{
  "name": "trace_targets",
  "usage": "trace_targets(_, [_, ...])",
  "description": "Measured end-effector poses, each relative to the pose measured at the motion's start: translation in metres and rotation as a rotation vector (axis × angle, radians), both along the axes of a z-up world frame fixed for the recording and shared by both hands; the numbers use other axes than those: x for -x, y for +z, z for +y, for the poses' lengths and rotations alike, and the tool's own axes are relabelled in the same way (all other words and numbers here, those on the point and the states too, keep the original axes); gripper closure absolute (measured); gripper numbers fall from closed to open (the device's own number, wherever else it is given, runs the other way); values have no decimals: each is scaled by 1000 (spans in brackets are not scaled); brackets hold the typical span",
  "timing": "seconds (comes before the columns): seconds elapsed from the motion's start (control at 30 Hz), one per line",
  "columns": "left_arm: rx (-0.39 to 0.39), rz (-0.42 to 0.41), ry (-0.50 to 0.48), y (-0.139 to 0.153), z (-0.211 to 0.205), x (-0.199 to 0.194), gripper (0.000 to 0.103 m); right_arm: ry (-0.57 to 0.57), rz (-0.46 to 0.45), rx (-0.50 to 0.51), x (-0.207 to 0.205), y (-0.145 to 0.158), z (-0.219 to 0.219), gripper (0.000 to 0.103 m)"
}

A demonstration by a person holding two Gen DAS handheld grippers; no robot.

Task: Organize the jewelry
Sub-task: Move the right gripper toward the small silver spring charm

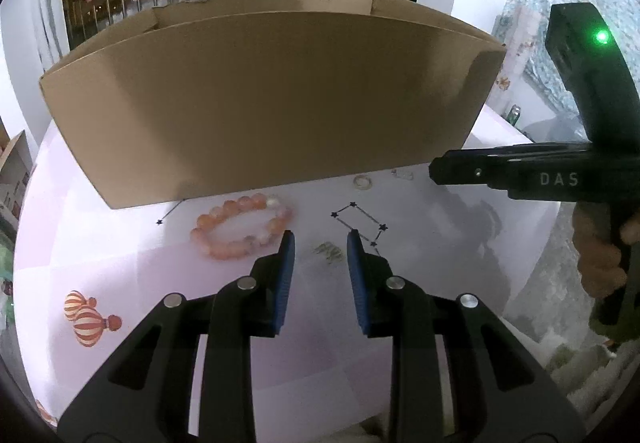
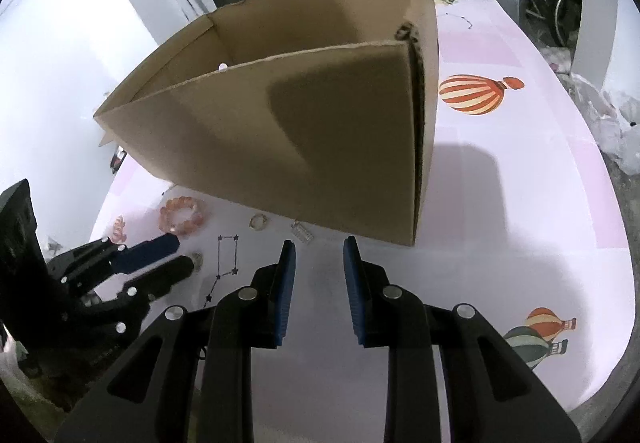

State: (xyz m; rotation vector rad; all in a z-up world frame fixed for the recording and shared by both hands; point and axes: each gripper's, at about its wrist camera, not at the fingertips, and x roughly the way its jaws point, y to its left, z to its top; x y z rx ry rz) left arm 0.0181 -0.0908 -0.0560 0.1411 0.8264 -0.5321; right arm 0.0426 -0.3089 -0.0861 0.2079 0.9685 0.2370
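A pink-orange bead bracelet lies on the pink tablecloth in front of an open cardboard box. My left gripper is open just right of the bracelet. A small metallic piece lies on the cloth between its fingertips, and the pads do not press on it. A pale ring and a clear clasp-like piece rest by the box's base. My right gripper hovers open with nothing between its fingers, near the box's right corner.
The box stands close behind the jewelry and blocks the far side; a small white item shows inside it. The tablecloth carries balloon prints and a star-line drawing. A hand holds the right gripper. Railings and hanging clothes are behind.
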Motion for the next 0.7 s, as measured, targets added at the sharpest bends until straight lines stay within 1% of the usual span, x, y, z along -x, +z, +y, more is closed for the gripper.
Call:
trace_targets(0.07, [-27, -9, 1, -2, -5, 0, 80, 3, 5, 1, 0, -1, 2, 78])
trace_targets(0.1, [-44, -5, 4, -5, -6, -1, 88, 8, 7, 1, 1, -3, 3, 78])
trace_targets(0.13, [-59, -7, 14, -7, -7, -1, 93, 11, 6, 7, 1, -3, 4, 78])
trace_targets(0.23, [-88, -27, 17, -7, -9, -4, 97, 17, 3, 10, 2, -3, 4, 78])
trace_targets(0.33, [-93, -35, 8, -8, -9, -4, 100, 20, 3, 19, 2, -3, 4, 78])
trace_targets(0.47, [-90, -43, 0, -9, -6, -3, 102, 35, -4, 61, 1, -2, 10, 78])
trace_targets(0.6, [-66, -32, -1, -8, -2, -5, 102, 45, -13, 102, -2, 1, 18, 78])
trace_targets(0.7, [-63, -33, -4, -8, -2, -5, 102, 63, -14, 136, -6, 1, 24, 82])
